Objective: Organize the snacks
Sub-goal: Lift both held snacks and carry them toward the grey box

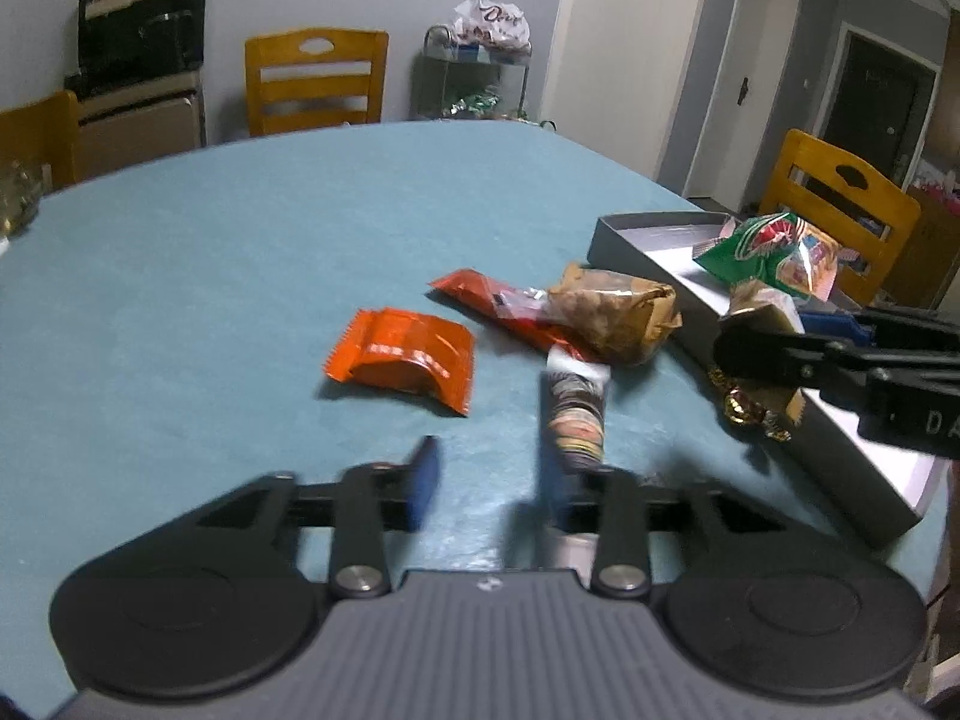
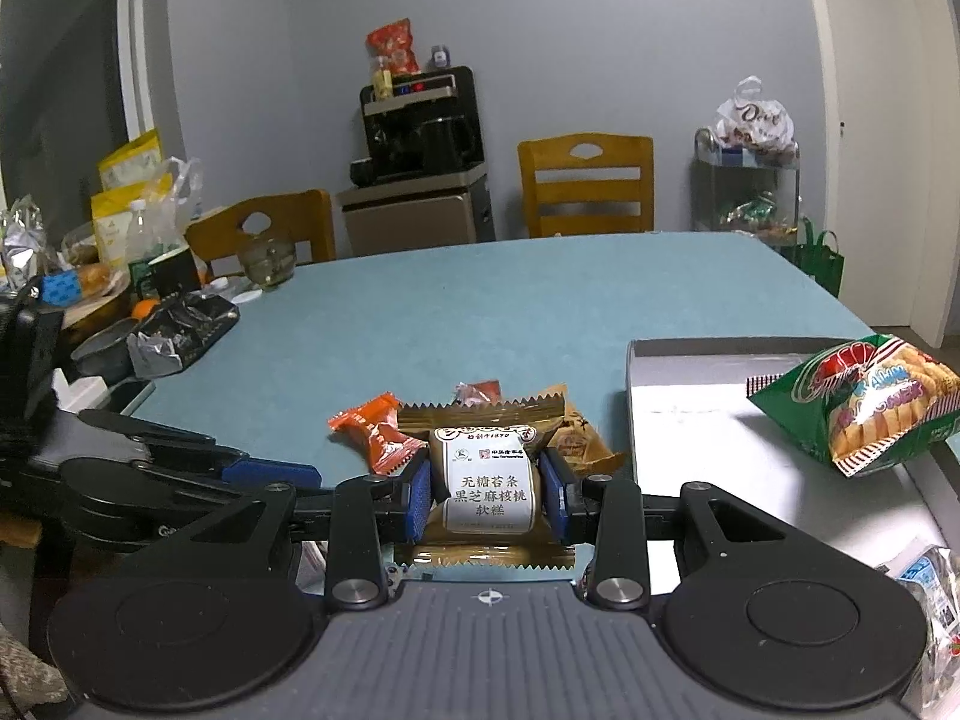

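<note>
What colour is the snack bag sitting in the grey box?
Mostly green, with red and white trim: the snack bag shows best in the right wrist view.

Two wrist fisheyes, low and near over teal table (image 1: 240, 276), sharing grey tray (image 2: 672, 360)

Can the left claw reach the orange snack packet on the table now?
Probably yes. The left claw is open, the orange packet lies apart from the other snacks just ahead, and only bare tablecloth lies between them.

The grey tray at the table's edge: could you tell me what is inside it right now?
In the grey tray lies a green shrimp-cracker bag, and a blue-and-white packet shows at the near corner. The right gripper, shut on a brown cake packet, hides the tray's near-left part.
</note>
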The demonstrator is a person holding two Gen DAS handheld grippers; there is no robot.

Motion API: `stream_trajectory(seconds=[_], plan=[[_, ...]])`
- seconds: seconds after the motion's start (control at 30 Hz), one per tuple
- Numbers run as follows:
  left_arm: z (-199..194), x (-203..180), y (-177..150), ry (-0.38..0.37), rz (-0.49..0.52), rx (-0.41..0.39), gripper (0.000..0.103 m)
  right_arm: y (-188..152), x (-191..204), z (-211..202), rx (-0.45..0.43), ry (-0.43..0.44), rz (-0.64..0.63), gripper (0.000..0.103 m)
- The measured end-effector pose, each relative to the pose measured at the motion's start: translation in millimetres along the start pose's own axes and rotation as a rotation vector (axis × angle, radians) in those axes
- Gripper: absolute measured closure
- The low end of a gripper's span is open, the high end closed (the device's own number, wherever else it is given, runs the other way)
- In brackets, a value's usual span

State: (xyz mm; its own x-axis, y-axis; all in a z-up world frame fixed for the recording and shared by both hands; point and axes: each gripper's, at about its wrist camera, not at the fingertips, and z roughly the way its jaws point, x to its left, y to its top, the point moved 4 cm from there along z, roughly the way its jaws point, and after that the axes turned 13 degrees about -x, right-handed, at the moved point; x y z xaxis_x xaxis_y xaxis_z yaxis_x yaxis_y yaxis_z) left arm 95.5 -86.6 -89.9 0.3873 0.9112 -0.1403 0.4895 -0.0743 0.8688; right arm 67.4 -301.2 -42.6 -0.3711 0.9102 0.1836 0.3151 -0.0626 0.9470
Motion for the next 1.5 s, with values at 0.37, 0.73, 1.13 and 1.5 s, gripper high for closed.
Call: stream_trajectory(seconds=[0.37,0.73,1.13,1.5], plan=[[7,-19,7,-0.060,0.014,-0.002,0.058,-3,-4,-1,0.005,-0.006,0.017,0.065],[25,-38,-10,-0.065,0.110,0.024,0.072,-2,-9,-4,0.003,-0.013,0.021,0.065],[14,-43,-7,-0.056,0.172,-0.062,0.084,0,-9,-8,-0.009,-0.010,0.014,0.065],[-25,-41,38,-0.080,0.138,-0.223,0.084,8,-13,-17,-0.050,-0.027,0.009,0.065]])
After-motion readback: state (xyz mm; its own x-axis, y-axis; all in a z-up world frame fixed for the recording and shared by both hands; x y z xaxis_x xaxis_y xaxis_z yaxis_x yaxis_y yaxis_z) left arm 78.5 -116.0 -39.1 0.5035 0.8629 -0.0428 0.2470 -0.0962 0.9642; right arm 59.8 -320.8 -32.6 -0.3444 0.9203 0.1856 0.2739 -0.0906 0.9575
